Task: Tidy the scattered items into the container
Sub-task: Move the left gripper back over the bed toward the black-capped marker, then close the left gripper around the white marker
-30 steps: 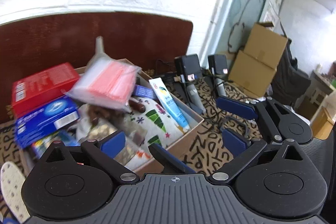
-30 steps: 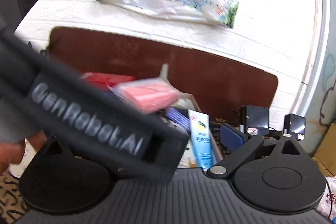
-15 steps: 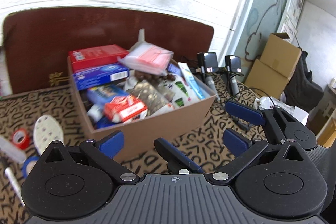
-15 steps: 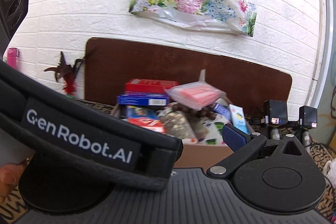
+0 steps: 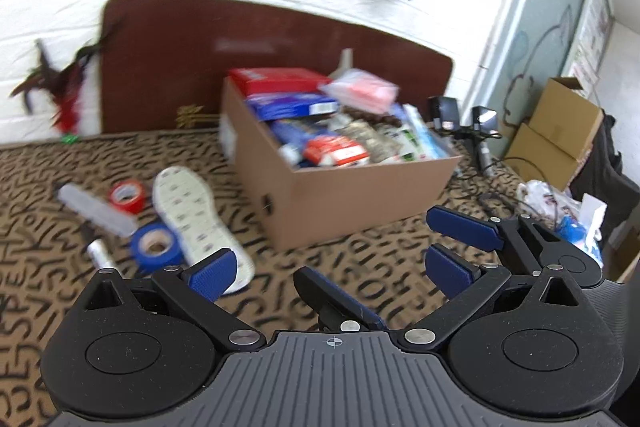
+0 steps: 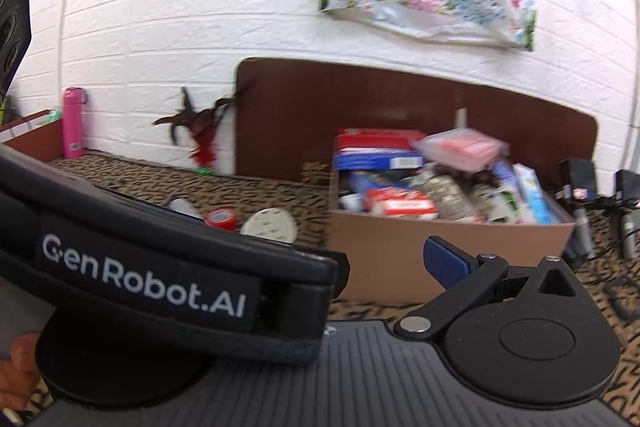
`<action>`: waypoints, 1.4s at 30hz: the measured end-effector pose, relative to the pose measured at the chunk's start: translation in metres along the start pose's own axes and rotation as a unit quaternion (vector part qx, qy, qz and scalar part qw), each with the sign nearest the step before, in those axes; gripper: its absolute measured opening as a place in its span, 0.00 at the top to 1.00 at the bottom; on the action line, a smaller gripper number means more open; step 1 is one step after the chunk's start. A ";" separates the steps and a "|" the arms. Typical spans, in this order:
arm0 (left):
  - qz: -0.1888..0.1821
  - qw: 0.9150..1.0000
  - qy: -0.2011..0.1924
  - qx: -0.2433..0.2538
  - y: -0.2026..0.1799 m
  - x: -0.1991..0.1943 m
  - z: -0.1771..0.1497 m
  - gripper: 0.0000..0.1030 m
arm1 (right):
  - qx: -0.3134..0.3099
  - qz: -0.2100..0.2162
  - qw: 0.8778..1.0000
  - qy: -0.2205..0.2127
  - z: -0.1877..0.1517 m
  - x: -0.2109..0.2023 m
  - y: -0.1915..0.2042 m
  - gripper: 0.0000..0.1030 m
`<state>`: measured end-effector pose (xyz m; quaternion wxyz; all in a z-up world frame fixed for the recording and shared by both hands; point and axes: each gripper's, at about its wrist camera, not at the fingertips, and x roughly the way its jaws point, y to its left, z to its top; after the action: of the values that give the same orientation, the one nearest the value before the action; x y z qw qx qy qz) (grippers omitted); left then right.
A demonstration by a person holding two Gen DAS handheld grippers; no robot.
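A cardboard box [image 5: 360, 195] stands on the patterned cloth, full of packets, with a red box [image 5: 276, 79] and a pink bag [image 5: 362, 91] on top. Left of it lie a white insole [image 5: 192, 211], a red tape roll [image 5: 127, 195], a blue tape roll [image 5: 157, 247], a grey strip [image 5: 96, 210] and a small metal tube [image 5: 100, 253]. My left gripper [image 5: 332, 267] is open and empty, well back from the box. My right gripper [image 5: 444, 243] shows beside it at the right, open and empty. In the right wrist view the box [image 6: 448, 243] is ahead; the left gripper's body [image 6: 160, 275] hides the left finger.
A brown board [image 5: 192, 67] leans on the white brick wall behind the box. Black chargers and cables [image 5: 464, 123] lie right of the box, with cardboard cartons [image 5: 556, 135] and crumpled bags [image 5: 560, 211] further right. A pink bottle [image 6: 74, 123] stands far left.
Both grippers have pulled back and away from the box. The view has swung left, so the loose items on the cloth now show. The pink bag stays on top of the box.
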<state>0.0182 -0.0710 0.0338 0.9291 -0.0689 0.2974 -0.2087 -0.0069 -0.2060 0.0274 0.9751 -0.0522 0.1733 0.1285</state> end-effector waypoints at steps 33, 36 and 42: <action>0.100 0.976 0.074 -0.180 0.198 0.051 -0.031 0.16 | -0.074 0.087 0.982 0.150 -0.045 0.131 0.113 0.12; 0.104 0.976 0.072 -0.175 0.204 0.058 -0.026 0.20 | -0.068 0.100 0.979 0.163 -0.046 0.143 0.116 0.24; 0.105 0.978 0.067 -0.169 0.212 0.071 -0.018 0.28 | -0.056 0.117 0.978 0.163 -0.042 0.162 0.121 0.36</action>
<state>0.1332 0.0897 -0.0719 0.8987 -0.1789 0.3958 -0.0605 0.0940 -0.0576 -0.0764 0.9076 -0.1059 0.3270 0.2410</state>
